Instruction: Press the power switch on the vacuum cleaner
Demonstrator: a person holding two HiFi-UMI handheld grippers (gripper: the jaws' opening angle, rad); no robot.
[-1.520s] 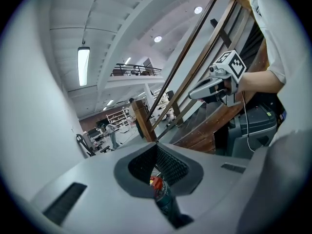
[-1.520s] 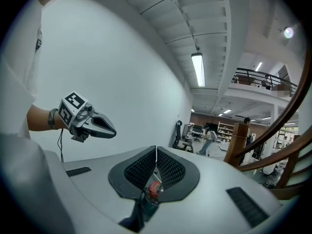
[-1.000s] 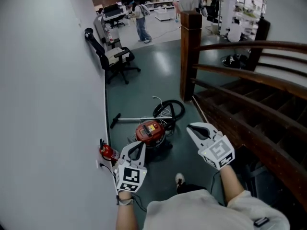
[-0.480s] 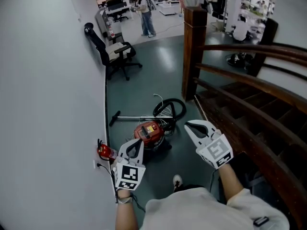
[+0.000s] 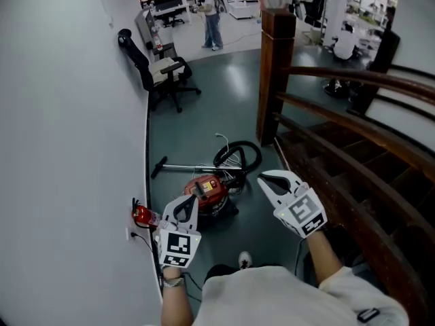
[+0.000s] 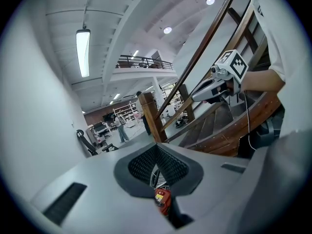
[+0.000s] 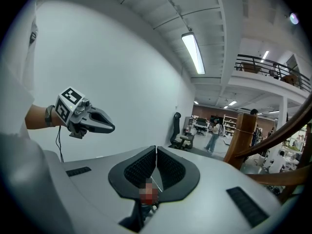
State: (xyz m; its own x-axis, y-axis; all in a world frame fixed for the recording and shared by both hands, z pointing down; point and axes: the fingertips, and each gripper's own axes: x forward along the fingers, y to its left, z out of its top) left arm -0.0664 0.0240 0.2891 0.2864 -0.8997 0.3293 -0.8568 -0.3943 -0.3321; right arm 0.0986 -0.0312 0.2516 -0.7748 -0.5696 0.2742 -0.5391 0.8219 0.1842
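Observation:
A red canister vacuum cleaner [image 5: 207, 190] lies on the grey-green floor beside the white wall, with its black hose [image 5: 238, 156] coiled behind it and its wand [image 5: 183, 167] stretched out to the left. My left gripper [image 5: 190, 202] hangs shut and empty above the vacuum's near left side. It looks along its closed jaws [image 6: 157, 147] at the red vacuum body [image 6: 162, 199] below. My right gripper [image 5: 268, 178] is held shut and empty to the right of the vacuum, apart from it. Its closed jaws [image 7: 156, 150] frame a small glimpse of the floor ahead.
A wooden newel post [image 5: 273, 73] and stair railing [image 5: 353, 128] run along the right. A small red object [image 5: 141, 215] with a cable sits at the wall's foot. A black office chair [image 5: 160, 77] stands farther along the wall. People [image 5: 214, 19] stand in the far office area.
Both grippers have travelled forward with the person, closer to the vacuum. Both pairs of jaws stayed shut, and the vacuum has not moved.

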